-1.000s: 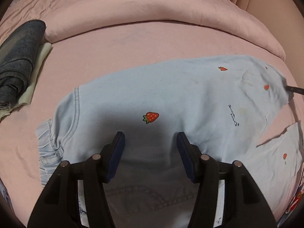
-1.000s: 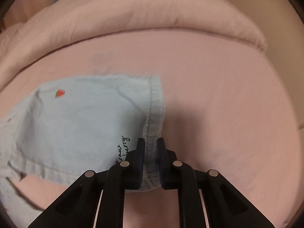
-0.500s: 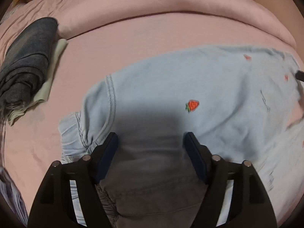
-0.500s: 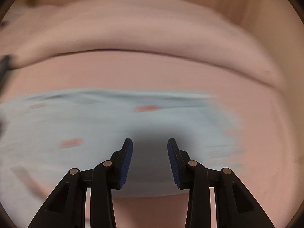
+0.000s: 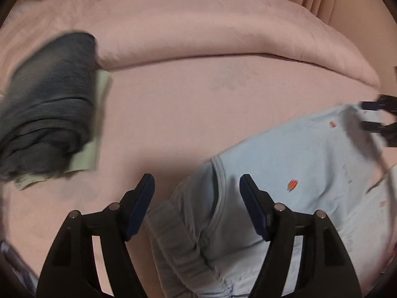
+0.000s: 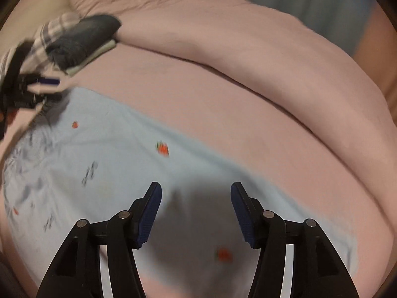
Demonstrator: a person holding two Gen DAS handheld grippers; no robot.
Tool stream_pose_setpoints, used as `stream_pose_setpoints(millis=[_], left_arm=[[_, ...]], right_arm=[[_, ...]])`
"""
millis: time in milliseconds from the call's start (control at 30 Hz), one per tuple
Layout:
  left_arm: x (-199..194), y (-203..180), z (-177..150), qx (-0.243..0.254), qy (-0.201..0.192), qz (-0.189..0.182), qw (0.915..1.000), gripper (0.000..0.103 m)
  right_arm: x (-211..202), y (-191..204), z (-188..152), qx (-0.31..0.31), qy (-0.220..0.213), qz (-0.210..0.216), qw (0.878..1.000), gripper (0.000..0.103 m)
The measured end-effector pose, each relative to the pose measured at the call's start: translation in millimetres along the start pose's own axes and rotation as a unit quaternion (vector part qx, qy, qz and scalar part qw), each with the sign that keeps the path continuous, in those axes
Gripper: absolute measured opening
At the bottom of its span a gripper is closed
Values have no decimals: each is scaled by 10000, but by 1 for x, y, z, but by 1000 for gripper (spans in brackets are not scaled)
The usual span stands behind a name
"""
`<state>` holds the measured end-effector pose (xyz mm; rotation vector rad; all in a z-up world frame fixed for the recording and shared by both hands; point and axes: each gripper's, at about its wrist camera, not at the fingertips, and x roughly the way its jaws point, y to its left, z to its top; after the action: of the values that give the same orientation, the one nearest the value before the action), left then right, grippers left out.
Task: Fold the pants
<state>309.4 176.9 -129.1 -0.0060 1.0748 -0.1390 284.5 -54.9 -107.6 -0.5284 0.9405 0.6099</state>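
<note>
Light blue pants [image 5: 310, 164] with small red strawberry prints lie flat on the pink bed. In the left wrist view my left gripper [image 5: 197, 186] is open, hovering over the gathered elastic waistband [image 5: 178, 236] at the pants' left end. In the right wrist view my right gripper [image 6: 196, 196] is open and empty above the leg part of the pants [image 6: 111, 154]. Each gripper shows at the edge of the other's view: the right one [image 5: 379, 119] and the left one [image 6: 29, 87].
A stack of folded dark grey and pale green clothes [image 5: 49, 104] lies at the left of the bed, also in the right wrist view [image 6: 84, 42]. A rolled pink duvet [image 5: 198, 32] runs along the back of the pink sheet [image 5: 173, 114].
My right gripper let go of the pants' hem, opened and swung over the leg. My left gripper moved left, from the pants' middle to the waistband end.
</note>
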Motion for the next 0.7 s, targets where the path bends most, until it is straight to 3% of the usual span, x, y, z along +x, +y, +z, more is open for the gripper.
stream_pose_setpoints(millis=[167,200,267,300,367,433,500,600,700], left_arm=[[31,26,5,-277,904,-596,9937,71],[38,26,4,-266,1107,-739,9907,71],[42,20,3,-43,1206,-692,9903,71],[42,16,3,75,1218,-639,9905,71],[45,9,6,212,1283,-573,9899,61],[43,-2,6,389,1249,-545,9899,38],[39,-13,11,575,1153,-426,9907,28],[23,-32,9,782,876,-36,9931,19],[-11,-52,5,878,359,375,9948,15]], right_arm=[[41,-33,19,-82,525,193,9984,58],[49,-38,3,-73,627,261,9977,58],[70,-34,2,-79,1130,179,9934,58],[70,-34,2,-79,1130,179,9934,58],[77,-28,5,82,1201,229,9925,56],[72,-22,2,32,1196,225,9926,36],[61,-6,-4,-253,1152,-54,9930,11],[40,11,-7,-297,916,-367,9947,8],[7,33,-6,-278,591,-633,9959,8]])
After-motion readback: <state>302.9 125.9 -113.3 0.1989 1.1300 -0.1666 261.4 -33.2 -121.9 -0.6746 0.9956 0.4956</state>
